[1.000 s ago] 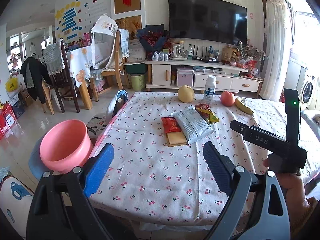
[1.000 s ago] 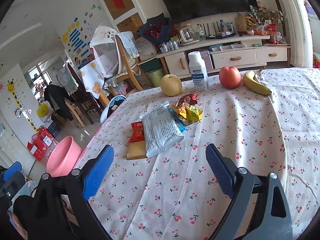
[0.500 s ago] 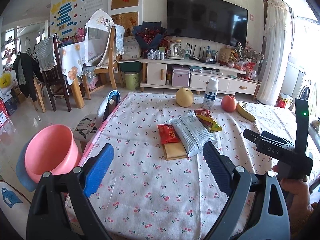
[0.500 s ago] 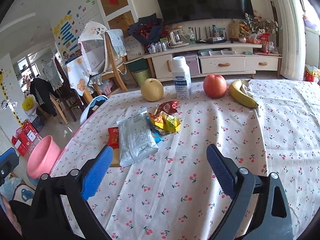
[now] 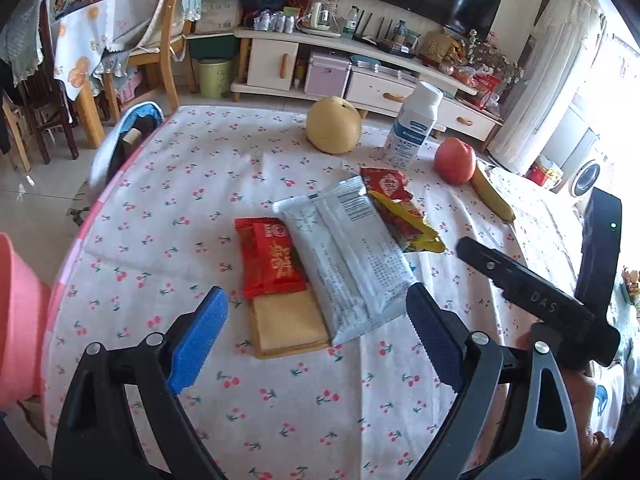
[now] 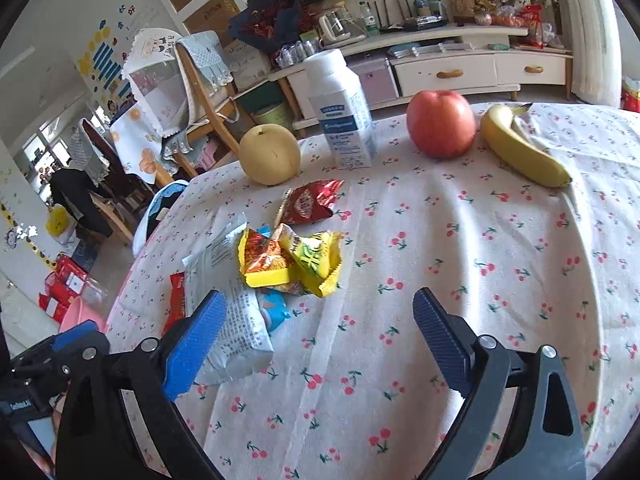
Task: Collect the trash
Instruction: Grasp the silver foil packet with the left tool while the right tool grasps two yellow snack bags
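The trash lies in a loose heap near the middle of the cherry-print tablecloth [image 5: 168, 216]: a long silver-grey foil packet [image 5: 344, 256] on top, overlapping a flat red wrapper [image 5: 272, 260] and a thin tan card-like piece [image 5: 286, 326] on one side, and crumpled yellow snack wrappers [image 6: 292, 260] on the other. A small red foil wrapper [image 6: 310, 202] sits just beyond the yellow ones, towards the fruit.

Both tools are aimed at this heap, presumably because it is what must be cleared. The left gripper [image 5: 316, 332] hovers over the near end of the tan piece and silver packet, its blue pads wide apart and holding nothing. The right gripper [image 6: 316, 330] hangs low near the yellow wrappers, jaws likewise spread and empty; one pad overlaps the silver packet in view, though contact cannot be confirmed.

Behind the heap stand a round yellow pear [image 6: 270, 154], a white plastic bottle [image 6: 340, 114], a red apple [image 6: 440, 124] and a yellow banana [image 6: 520, 148], set well apart from the litter and likely to stay. A pink plastic bin [image 5: 18, 320] waits beside the table's left edge, a probable destination.
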Tool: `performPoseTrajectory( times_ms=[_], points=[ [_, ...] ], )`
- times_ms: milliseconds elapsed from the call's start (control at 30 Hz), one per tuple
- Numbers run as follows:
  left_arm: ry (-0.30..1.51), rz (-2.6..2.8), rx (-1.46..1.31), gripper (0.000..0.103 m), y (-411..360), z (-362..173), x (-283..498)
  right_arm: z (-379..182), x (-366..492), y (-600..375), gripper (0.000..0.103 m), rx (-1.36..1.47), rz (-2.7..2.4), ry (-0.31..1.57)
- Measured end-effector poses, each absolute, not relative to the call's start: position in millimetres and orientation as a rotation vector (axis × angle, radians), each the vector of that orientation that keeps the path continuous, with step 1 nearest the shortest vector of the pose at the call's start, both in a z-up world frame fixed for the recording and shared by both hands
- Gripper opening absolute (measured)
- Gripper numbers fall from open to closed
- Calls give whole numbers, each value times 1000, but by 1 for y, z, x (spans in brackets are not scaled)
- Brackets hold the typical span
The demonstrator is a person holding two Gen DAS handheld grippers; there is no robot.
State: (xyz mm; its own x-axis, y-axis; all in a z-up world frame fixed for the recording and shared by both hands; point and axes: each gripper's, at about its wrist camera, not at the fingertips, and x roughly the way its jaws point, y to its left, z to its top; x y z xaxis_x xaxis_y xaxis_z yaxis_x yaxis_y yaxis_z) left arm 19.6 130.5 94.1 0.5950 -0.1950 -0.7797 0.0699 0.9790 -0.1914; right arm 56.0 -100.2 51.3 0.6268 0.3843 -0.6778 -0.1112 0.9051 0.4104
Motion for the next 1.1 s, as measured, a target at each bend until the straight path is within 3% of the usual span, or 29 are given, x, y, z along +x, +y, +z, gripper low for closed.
performPoseTrajectory(
  times_ms=[333, 433, 633, 1100],
  points=[
    [990, -132, -159, 91, 104, 67, 58, 31, 111, -79, 91, 349, 437, 910],
    [1004, -124, -156, 91, 100, 60, 64, 18, 120, -75, 70, 334, 454, 953],
    [1023, -114, -178, 91, 93, 55, 73, 17, 118, -94, 51, 362, 451, 930],
    [1043, -22, -184, 90, 80, 34, 99, 41, 94, -143, 47, 417, 363, 828]
  ],
)
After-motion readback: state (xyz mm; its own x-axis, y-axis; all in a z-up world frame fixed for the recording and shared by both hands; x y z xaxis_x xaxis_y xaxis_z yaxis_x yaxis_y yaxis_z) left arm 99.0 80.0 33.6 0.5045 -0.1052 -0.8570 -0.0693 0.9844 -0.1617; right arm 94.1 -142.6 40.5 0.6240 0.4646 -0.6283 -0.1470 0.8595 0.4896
